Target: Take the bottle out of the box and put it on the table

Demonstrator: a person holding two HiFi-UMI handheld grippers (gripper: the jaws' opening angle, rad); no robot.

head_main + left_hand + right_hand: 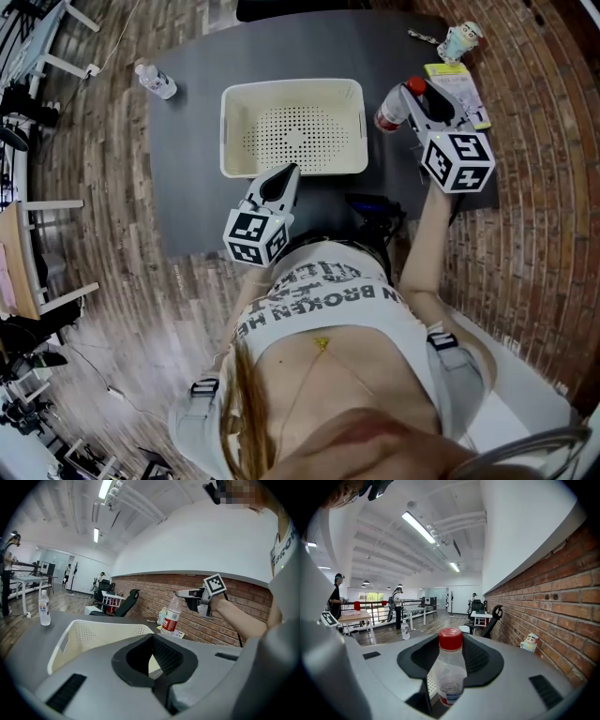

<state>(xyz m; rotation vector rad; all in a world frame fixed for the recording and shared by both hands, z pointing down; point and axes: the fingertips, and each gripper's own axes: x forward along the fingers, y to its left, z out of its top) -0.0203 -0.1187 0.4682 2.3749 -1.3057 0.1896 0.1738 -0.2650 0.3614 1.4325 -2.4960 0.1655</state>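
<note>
My right tongs (407, 96) clamp the water bottle (450, 672) by its neck. If I release before it stands flat on the counter (187, 150), it may topple. Left tongs (287, 174) are closed and empty.

Open-plan office or lab workspace.
Brick wall (562, 620) down one side, wood-plank floor (112, 272), long strip lights (421, 527) on a white ceiling, desks (354, 617) and office chairs (127, 603) farther back with people standing at them, grey table (187, 159) up front.
</note>
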